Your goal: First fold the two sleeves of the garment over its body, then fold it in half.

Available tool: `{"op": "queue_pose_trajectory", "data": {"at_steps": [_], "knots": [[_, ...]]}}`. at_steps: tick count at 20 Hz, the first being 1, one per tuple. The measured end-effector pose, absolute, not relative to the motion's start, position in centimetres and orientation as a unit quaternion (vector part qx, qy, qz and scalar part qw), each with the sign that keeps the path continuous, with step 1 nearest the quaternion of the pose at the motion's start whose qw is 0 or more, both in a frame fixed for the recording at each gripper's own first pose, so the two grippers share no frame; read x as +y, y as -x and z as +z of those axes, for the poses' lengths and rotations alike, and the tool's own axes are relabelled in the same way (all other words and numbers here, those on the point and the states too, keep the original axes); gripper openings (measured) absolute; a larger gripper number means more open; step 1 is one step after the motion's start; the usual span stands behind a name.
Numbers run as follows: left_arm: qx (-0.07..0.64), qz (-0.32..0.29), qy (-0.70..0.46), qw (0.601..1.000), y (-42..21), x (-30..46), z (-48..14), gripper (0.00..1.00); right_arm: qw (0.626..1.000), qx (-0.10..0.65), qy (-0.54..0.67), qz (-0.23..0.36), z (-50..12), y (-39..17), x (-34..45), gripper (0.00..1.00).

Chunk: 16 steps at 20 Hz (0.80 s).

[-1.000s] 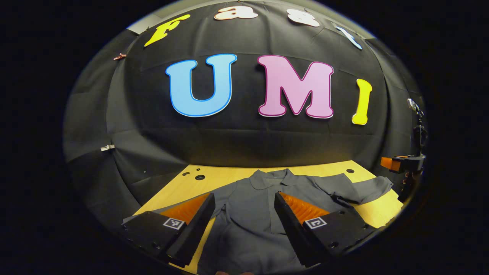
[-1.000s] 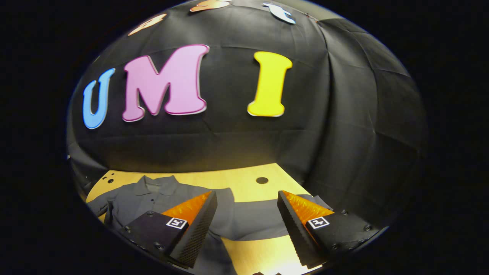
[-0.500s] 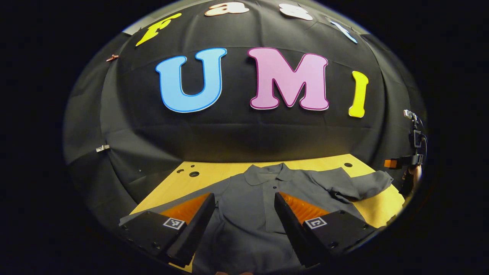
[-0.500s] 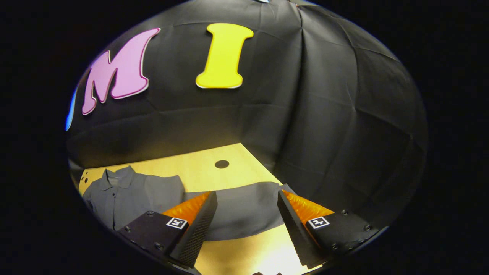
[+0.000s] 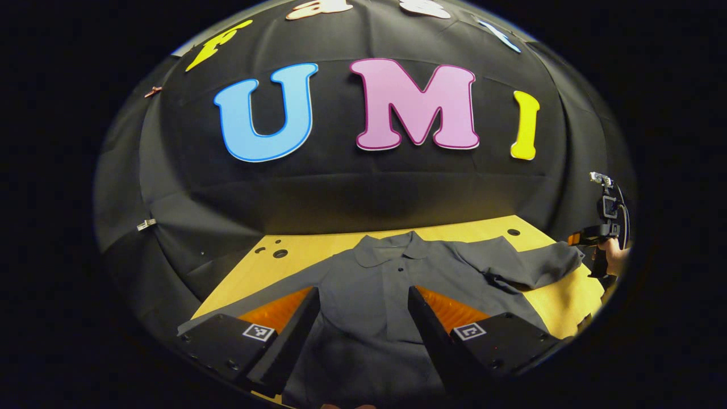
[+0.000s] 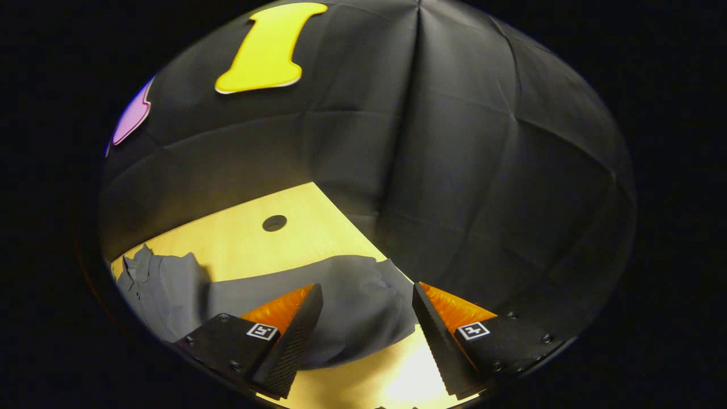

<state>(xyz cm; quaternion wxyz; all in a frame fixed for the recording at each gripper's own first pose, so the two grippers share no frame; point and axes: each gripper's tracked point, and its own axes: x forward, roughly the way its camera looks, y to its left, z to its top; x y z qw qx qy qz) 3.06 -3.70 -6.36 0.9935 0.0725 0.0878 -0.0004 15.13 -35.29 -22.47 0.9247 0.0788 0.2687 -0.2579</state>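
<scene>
The shirt [image 5: 369, 289] lies flat on the table [image 5: 267, 272], collar toward the wall, one sleeve [image 6: 346, 307] stretched to the table's edge. We see our left gripper [image 5: 363, 309] wide open above its body, holding nothing. Our right gripper [image 6: 368, 315] is wide open over the sleeve, empty too.

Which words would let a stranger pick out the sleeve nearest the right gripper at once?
Start at the yellow wooden table and find the grey collared shirt spread on it. The sleeve stretches toward the table's edge by the black cloth wall, lying before the right gripper, its jaws open; it is still unfolded.
</scene>
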Motion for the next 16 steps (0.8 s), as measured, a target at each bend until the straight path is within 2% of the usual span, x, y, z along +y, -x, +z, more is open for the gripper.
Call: {"op": "queue_pose_trajectory", "data": {"at_steps": [7,11,16], "knots": [[0.085,-0.057,-0.11,0.989,-3.6,-8.9,-5.7,0.97,0.905,0.311,-0.095,-0.276,-26.9,-16.3,-38.7,0.98],[0.074,-0.069,-0.127,0.987,-4.1,-10.5,-5.1,0.98,0.899,0.338,-0.103,-0.261,-29.3,-17.0,-39.0,0.98],[0.073,-0.061,-0.12,0.988,-4.1,-10.6,-5.2,0.98,0.897,0.342,-0.12,-0.255,-29.1,-16.4,-39.5,0.95]]}}
